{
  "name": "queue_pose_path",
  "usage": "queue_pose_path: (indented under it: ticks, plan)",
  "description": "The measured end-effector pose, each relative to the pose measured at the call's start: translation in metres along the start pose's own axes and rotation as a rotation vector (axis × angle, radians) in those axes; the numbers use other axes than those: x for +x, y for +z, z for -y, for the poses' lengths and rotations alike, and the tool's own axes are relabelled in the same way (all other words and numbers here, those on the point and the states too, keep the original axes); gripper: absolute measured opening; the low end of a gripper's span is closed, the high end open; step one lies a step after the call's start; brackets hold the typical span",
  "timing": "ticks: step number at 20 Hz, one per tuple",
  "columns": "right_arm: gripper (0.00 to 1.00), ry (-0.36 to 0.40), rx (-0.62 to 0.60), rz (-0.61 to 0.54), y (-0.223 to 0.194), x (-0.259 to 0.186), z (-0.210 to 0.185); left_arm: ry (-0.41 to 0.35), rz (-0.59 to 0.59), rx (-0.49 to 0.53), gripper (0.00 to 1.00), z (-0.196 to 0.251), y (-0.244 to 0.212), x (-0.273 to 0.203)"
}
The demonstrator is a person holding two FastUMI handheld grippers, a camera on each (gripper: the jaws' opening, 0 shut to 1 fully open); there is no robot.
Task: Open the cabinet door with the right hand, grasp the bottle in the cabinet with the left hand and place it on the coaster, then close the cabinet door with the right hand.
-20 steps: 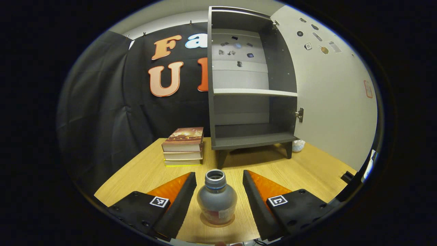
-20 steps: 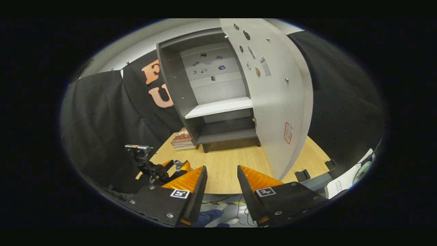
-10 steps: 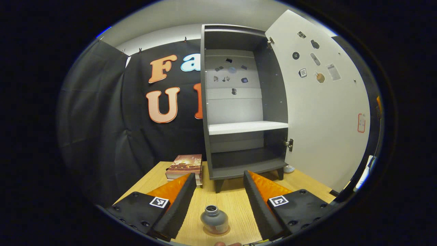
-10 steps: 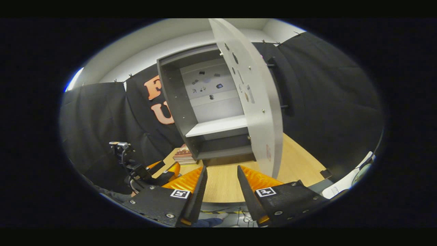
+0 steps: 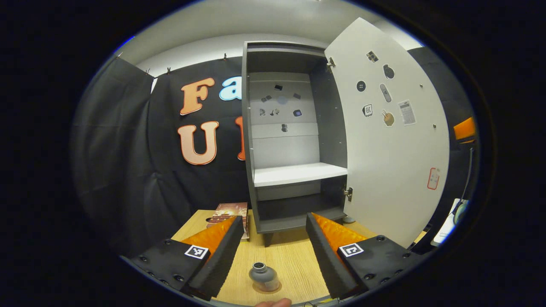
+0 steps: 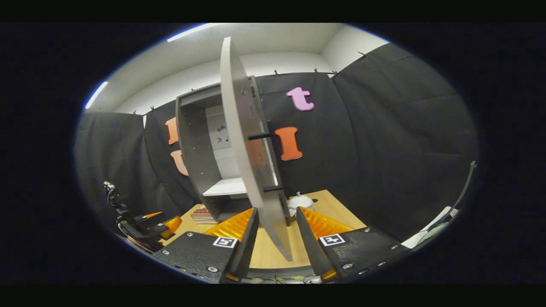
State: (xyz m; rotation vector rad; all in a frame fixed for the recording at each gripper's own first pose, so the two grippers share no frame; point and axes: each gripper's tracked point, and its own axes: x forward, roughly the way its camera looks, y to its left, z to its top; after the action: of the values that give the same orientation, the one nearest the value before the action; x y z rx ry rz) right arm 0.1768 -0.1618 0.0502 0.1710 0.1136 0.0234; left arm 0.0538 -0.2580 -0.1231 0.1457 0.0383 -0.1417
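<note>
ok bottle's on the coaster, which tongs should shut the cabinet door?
Right. The right tongs are open with the door's free edge between the fingers, set to push it closed. The left tongs hang open above the bottle on the coaster, away from the door.

Both views are evenly and fairly brightly lit from overhead, with a ceiling light strip glowing as a pale streak high above and to the left of the right gripper's jaws, and no harsh glare anywhere. Fisheye distortion bows straight edges toward the rim: ahead of the left gripper's jaws the cabinet and its open cabinet door curve outward, and in the right gripper view the door's edge arcs between the jaws. Focus is sharp at the centre, softening near the rim, and a soft shadow lies on the table under the cabinet.
</note>
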Motion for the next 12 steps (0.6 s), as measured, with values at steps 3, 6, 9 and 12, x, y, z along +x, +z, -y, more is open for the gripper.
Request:
queue_pose_path:
  ticks: [3,6,9,12]
  plan:
    - [0.56,0.023,0.012,0.009,0.011,0.019,0.012,-0.003,-0.017,0.012,0.95,0.002,0.0,-0.004]
    - [0.56,0.048,0.011,0.006,0.012,0.034,0.011,0.012,-0.039,0.017,0.94,-0.003,-0.005,-0.006]
    - [0.57,0.046,-0.017,0.008,0.011,0.038,0.01,0.031,-0.049,0.02,0.94,-0.009,-0.007,-0.007]
    - [0.57,0.052,-0.033,0.007,0.011,0.037,0.002,0.053,-0.051,0.021,0.96,-0.017,-0.007,-0.005]
